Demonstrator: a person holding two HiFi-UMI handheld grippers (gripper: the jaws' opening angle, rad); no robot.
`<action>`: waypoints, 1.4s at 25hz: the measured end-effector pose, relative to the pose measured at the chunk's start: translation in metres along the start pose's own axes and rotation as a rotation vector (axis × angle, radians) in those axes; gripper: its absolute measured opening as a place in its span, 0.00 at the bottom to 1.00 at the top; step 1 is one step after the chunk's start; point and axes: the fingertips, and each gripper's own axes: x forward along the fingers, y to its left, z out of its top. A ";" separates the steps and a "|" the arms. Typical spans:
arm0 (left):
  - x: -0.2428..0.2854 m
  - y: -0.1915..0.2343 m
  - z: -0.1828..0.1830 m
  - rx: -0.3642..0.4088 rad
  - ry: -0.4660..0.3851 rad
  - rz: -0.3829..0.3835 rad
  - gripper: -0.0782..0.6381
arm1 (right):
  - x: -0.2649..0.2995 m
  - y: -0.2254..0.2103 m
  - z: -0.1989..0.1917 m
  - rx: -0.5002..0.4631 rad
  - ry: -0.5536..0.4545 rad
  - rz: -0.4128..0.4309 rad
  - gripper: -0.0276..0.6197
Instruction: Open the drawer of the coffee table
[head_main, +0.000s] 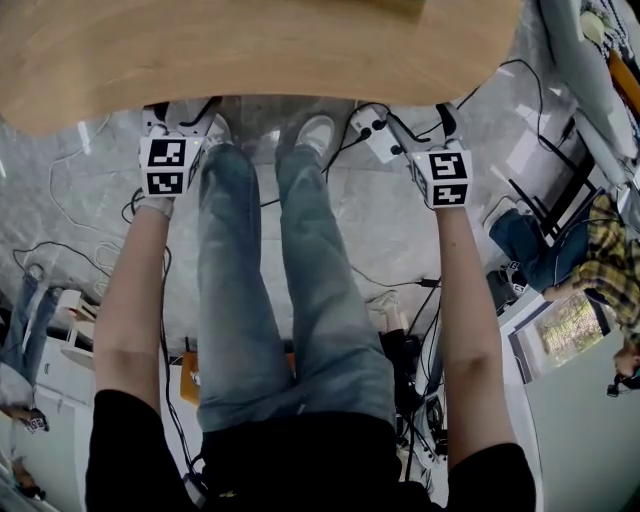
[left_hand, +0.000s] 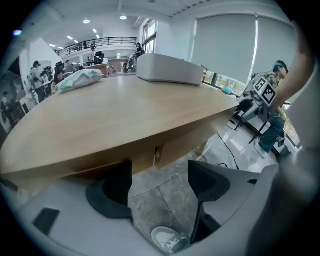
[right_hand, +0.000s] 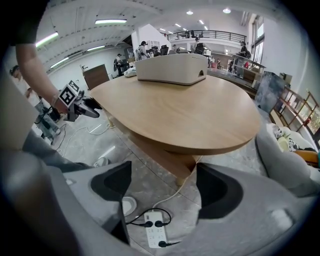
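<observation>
Open-plan hall, grey marble floor (head_main: 370, 220) strewn with cables. Oval wooden coffee table (head_main: 250, 50) fills the space ahead of the standing person. Drawer: judged to be the wooden panel (left_hand: 180, 147) under the top's near edge, shut, its length running along that edge and across both grippers' line. It lies ahead of and just above the left gripper (left_hand: 161, 175), which appears nearer. The right gripper (right_hand: 162, 175) faces the underbody from farther off. Jaws of both stand wide apart, nothing between them. No handle discernible.
</observation>
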 end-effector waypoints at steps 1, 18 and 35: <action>0.001 -0.001 0.001 -0.005 -0.002 -0.005 0.60 | 0.001 -0.001 0.000 -0.002 -0.002 0.000 0.67; 0.014 -0.037 0.014 0.009 -0.015 -0.069 0.57 | 0.006 -0.002 0.000 -0.019 -0.009 0.046 0.65; -0.002 -0.049 -0.008 -0.070 -0.001 -0.017 0.49 | -0.010 0.008 -0.025 -0.006 0.029 0.035 0.48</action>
